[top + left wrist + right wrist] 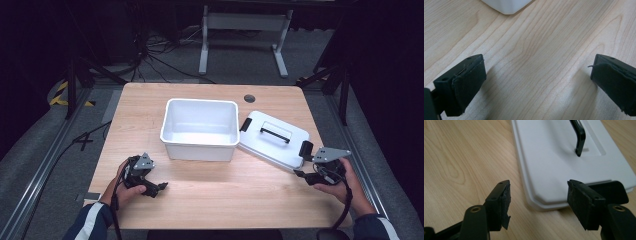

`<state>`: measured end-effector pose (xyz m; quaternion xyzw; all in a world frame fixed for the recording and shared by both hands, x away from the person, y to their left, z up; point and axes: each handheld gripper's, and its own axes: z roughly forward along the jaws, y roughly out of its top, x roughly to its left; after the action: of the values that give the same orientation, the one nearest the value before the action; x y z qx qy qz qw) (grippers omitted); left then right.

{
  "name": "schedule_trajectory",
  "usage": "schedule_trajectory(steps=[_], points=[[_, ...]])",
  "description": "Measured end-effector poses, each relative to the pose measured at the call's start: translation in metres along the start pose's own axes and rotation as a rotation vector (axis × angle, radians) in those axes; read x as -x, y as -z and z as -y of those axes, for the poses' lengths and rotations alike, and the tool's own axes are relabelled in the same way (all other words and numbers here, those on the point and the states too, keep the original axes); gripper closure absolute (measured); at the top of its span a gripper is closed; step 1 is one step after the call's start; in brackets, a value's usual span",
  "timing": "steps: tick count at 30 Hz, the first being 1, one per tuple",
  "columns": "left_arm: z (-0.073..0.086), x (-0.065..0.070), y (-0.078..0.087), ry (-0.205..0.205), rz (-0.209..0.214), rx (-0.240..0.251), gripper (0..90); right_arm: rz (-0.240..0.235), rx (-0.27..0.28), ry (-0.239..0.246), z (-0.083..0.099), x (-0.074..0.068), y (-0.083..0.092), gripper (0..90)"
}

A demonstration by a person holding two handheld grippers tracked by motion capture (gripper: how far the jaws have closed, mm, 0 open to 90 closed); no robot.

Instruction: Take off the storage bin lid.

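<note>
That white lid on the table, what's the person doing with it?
A person holds a gripper in each hand. The right gripper is at the near end of the white lid, jaws open on either side of its corner, not pressing on it yet. The lid lies flat beside the open white box, which looks empty. The left gripper sits low over bare wood, jaws open, holding nothing. It looks like the lid is about to be picked up.

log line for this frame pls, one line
scene: open white bin on table | lid flat beside bin | right hand-held gripper open, near lid corner, nothing held | left hand-held gripper open over bare wood
</note>
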<state>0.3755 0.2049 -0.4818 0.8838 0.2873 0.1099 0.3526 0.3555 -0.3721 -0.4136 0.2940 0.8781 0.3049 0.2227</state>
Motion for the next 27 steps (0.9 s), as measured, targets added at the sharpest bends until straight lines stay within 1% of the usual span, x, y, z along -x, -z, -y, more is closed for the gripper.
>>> schedule_trajectory(steps=[2,3,5,8,9,10,12,13,15,16,17,18,19,27], points=[[0.0,0.0,0.0,0.0,0.0,0.0,0.5,-0.015,-0.003,-0.018,0.007,-0.001,-0.001,35.9],[0.0,0.0,0.0,0.0,0.0,0.0,0.5,-0.014,-0.001,-0.018,0.011,-0.001,-0.002,35.5],[0.0,0.0,0.0,0.0,0.0,0.0,0.5,-0.018,-0.005,-0.035,0.019,-0.002,-0.004,35.4],[0.0,0.0,0.0,-0.005,-0.004,0.002,0.5,-0.041,0.007,-0.082,0.033,-0.003,-0.008,34.5],[0.0,0.0,0.0,0.0,-0.001,-0.001,0.5,-0.052,0.005,-0.099,0.037,-0.004,-0.009,33.8],[0.0,0.0,0.0,0.0,-0.002,-0.001,0.5,-0.052,0.011,-0.115,0.044,-0.004,-0.011,33.5],[0.0,0.0,0.0,0.002,0.0,-0.001,0.5,-0.061,0.017,-0.14,0.052,-0.005,-0.013,32.6],[0.0,0.0,0.0,0.002,0.0,-0.001,0.5,-0.061,0.017,-0.14,0.052,-0.005,-0.013,32.6],[0.0,0.0,0.0,-0.005,-0.004,0.002,0.5,-0.053,0.049,-0.189,0.059,-0.005,-0.013,30.1],[0.0,0.0,0.0,0.0,0.0,0.0,0.5,-0.052,0.059,-0.204,0.061,-0.005,-0.013,30.1],[0.0,0.0,0.0,0.0,0.0,0.0,0.5,-0.038,0.087,-0.235,0.065,-0.005,-0.012,30.0],[0.0,0.0,0.0,0.002,0.0,-0.001,0.5,-0.023,0.084,-0.238,0.065,-0.006,-0.012,29.8],[0.0,0.0,0.0,0.002,0.0,-0.001,0.5,-0.019,0.081,-0.235,0.065,-0.006,-0.013,29.4],[0.001,0.001,0.001,0.013,-0.011,0.0,0.4,-0.011,0.076,-0.239,0.065,-0.007,-0.012,27.8]])
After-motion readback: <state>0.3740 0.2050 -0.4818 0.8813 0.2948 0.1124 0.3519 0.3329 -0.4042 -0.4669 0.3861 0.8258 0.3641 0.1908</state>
